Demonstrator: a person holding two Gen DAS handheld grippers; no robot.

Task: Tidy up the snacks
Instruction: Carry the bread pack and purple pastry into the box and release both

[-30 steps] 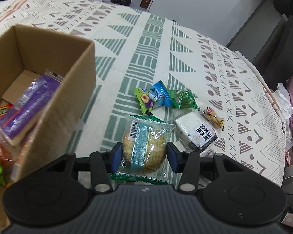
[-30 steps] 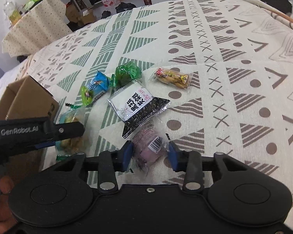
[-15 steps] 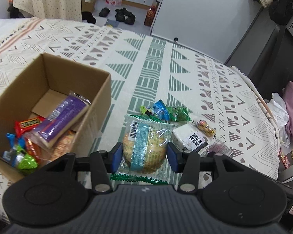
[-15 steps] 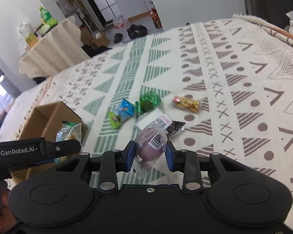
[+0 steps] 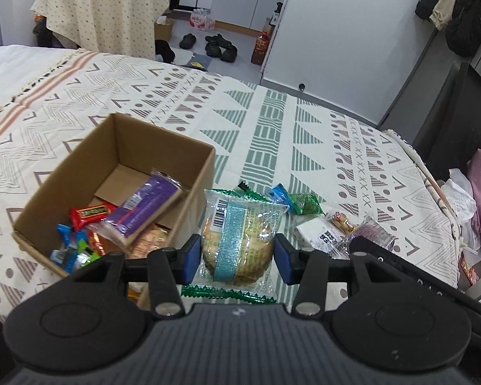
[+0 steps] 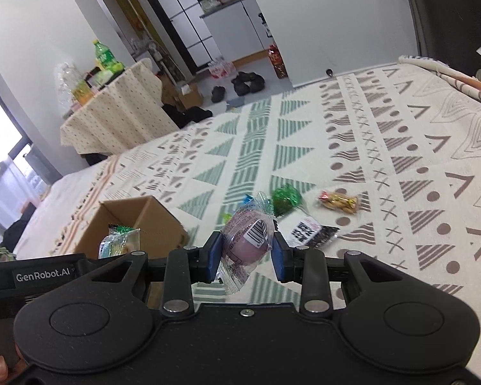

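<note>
Snacks are airborne in both tongs, left tongs (image 5: pixel 237 253) clamped on a wrapped cake (image 5: pixel 235 243) just right of the open box (image 5: pixel 163 150), right tongs (image 6: pixel 246 253) squeezing a purple bun (image 6: pixel 245 240) farther off, so left drops first.

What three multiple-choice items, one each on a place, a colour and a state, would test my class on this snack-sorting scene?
1. Where does the purple pack lie?
A. in the cardboard box
B. on the floor
C. on the dotted table

2. What colour is the bun in the right gripper?
A. green
B. purple
C. orange

3. How is the biscuit pack in the left gripper?
A. lying on the cloth
B. dropped in the box
C. clamped between the jaws

Answers: 1 A, it leans inside the box; 2 B, purple shows through its clear wrapper; 3 C, both pads press its sides.
</note>
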